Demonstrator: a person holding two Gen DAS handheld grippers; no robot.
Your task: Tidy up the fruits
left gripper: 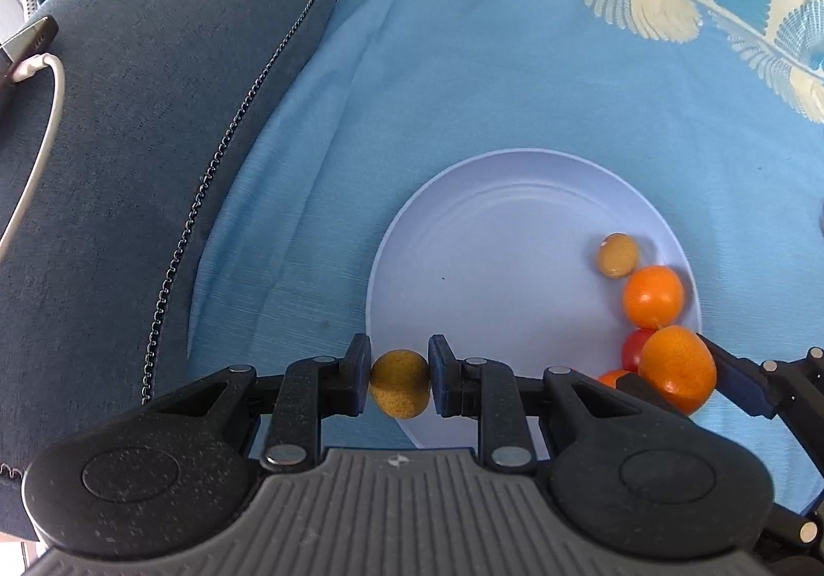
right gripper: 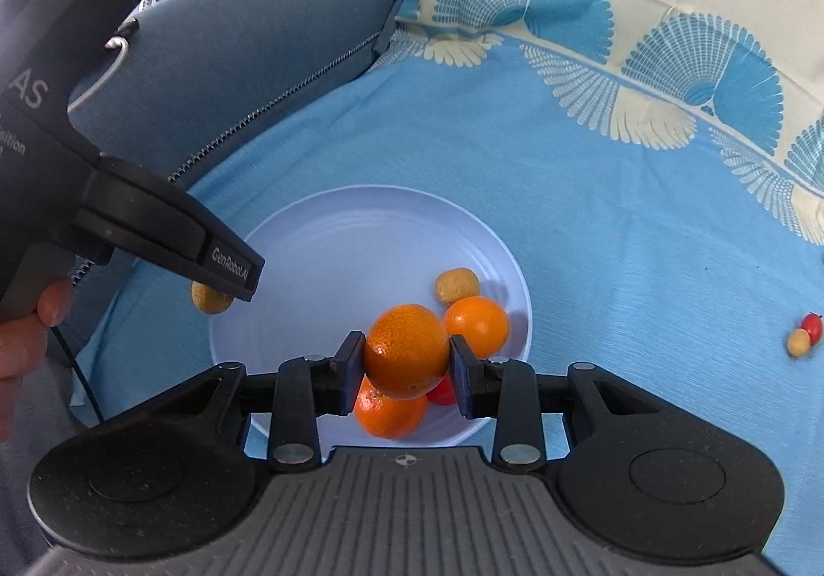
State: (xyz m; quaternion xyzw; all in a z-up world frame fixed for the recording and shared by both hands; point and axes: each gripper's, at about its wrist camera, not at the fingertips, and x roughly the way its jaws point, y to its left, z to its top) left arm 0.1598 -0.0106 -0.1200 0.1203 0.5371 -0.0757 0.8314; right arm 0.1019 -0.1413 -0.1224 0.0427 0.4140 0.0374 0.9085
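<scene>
Plainly, "GenRobot.AI" is printed on the left gripper (right gripper: 213,290), whose pads are clamped on a small yellow-brown fruit (left gripper: 400,384) over the rim of the pale plate (left gripper: 489,241). Beside it, the right gripper (right gripper: 407,359) pinches an orange (right gripper: 407,352) above the plate's other fruits.

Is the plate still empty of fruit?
No: the plate already holds a yellowish fruit, an orange and a red fruit.

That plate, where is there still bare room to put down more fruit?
The plate's left and far parts are bare, up to the rim beside the blue cushion. Its right near side is crowded: two oranges, a yellow fruit and a red one.
</scene>
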